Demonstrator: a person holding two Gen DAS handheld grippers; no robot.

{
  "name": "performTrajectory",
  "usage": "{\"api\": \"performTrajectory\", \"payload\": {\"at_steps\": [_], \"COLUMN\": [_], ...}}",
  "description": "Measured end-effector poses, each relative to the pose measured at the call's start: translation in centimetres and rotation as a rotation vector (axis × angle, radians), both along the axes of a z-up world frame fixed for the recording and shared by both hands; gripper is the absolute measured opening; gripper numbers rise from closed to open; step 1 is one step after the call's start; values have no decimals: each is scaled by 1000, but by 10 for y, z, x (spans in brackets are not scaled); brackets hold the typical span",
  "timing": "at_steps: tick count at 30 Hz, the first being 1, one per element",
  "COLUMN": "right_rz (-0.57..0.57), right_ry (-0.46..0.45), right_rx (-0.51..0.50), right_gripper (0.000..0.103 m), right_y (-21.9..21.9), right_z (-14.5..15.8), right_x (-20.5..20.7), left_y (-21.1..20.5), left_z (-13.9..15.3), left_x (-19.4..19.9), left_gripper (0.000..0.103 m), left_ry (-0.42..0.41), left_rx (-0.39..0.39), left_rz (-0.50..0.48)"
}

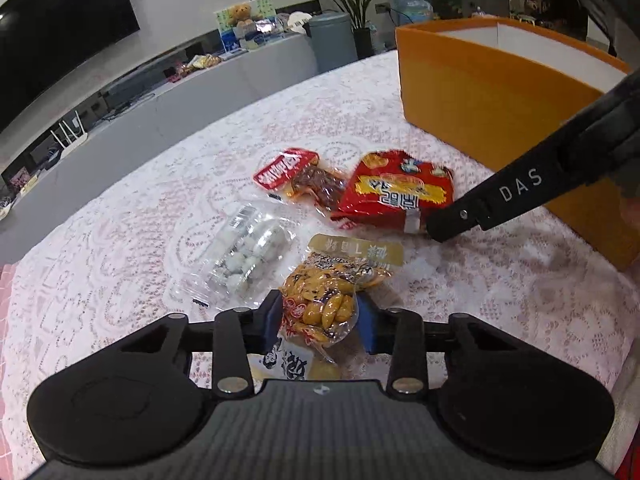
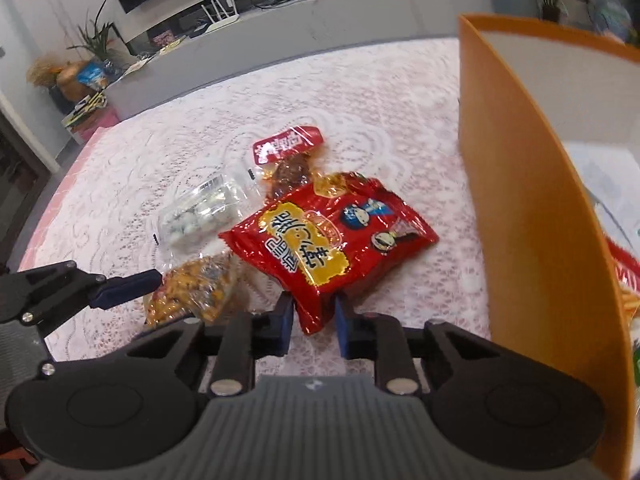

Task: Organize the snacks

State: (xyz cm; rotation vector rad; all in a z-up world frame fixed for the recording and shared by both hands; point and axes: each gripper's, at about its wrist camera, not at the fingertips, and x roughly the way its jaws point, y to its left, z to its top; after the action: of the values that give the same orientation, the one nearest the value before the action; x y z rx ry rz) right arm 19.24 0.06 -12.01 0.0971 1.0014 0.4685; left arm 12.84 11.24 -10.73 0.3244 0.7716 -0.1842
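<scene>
Now, by label:
Left gripper (image 1: 318, 318): blue pads pressed on the clear bag of yellow snacks (image 1: 320, 300).
Right gripper (image 2: 314, 322): narrowed onto the corner of the red packet (image 2: 328, 248); pads seemingly touching it.
Ahead of both: pouch of white candies (image 1: 244, 256), red-labelled meat pack (image 1: 300, 178), on the lace tablecloth (image 1: 160, 200).
Right of the tools: orange box (image 1: 480, 96), something already inside, blurred.

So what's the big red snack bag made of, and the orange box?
The red snack bag looks like thin glossy plastic film: it crinkles and throws bright glare. The orange box looks like stiff matte cardboard or paperboard, with a flat wall, thin straight edge and white inside, though coated board is possible.
</scene>
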Motion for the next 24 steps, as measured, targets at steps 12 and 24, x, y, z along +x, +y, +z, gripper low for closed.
{"api": "performTrajectory", "payload": {"at_steps": [12, 24], "right_rz": [37, 209], "right_ry": [-50, -10], "right_rx": [-12, -93], "right_gripper": [10, 5], "right_y": [0, 1], "right_z": [15, 8], "right_x": [-11, -52], "left_y": [11, 17], "left_z": [20, 38], "left_x": [-5, -22], "left_gripper": [27, 14], "left_ry": [-51, 3], "left_rx": [-86, -304], "left_rz": [74, 126]}}
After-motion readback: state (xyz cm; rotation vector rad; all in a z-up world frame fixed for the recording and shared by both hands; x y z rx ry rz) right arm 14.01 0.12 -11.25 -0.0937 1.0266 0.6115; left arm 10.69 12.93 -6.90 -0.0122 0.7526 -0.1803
